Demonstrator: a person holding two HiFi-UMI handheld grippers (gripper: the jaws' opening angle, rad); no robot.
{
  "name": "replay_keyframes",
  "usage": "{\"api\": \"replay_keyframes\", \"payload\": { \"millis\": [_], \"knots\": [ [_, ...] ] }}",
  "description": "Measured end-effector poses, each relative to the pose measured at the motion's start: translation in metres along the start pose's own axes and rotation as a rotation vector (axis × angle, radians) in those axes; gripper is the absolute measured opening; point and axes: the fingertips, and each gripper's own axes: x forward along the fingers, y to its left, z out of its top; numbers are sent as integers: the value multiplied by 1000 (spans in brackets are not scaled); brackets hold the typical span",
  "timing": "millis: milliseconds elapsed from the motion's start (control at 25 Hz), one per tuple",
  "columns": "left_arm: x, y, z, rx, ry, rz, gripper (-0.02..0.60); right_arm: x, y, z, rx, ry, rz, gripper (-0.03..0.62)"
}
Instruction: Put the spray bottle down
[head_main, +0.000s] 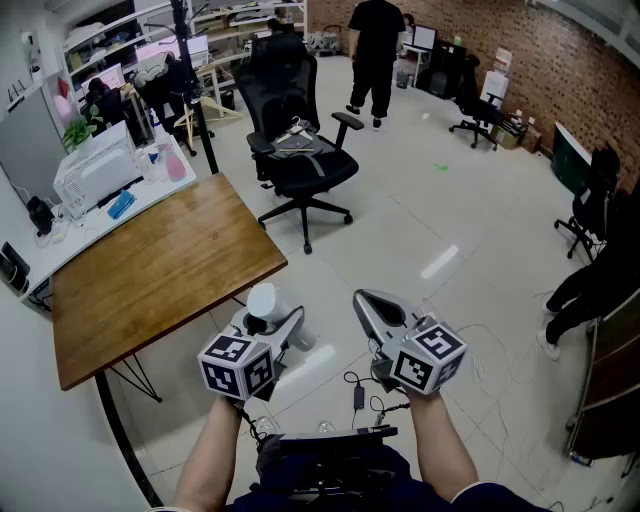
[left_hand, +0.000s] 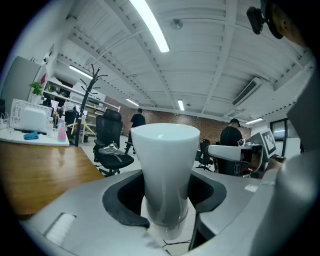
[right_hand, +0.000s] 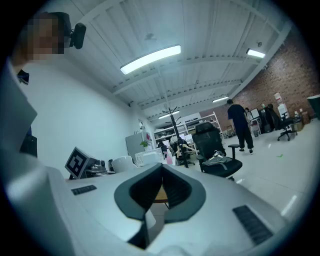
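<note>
White spray bottle (head_main: 262, 300) up in the air, just off the wooden table's (head_main: 150, 270) near corner, pinched by the left gripper (head_main: 275, 322). Right gripper (head_main: 365, 300) farther from the table. From the left gripper: pads squeezing the bottle's sides, table off to the left. From the right gripper: jaws pressed together, holding nothing. Not set down yet. Left to do, likely: carry over the table, lower, let go.

two grippers (head_main: 277, 322) (head_main: 368, 305), one spray bottle (head_main: 262, 300), one table (head_main: 150, 270).
</note>
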Motion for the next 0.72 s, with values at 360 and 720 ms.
{"api": "replay_keyframes", "payload": {
  "millis": [360,720],
  "knots": [
    [-2,32,21,-8,-64,9,239,45,-1,3,5,-15,68,0],
    [-31,117,43,-17,-110,125,239,141,36,6,-17,1,207,0]
  ]
}}
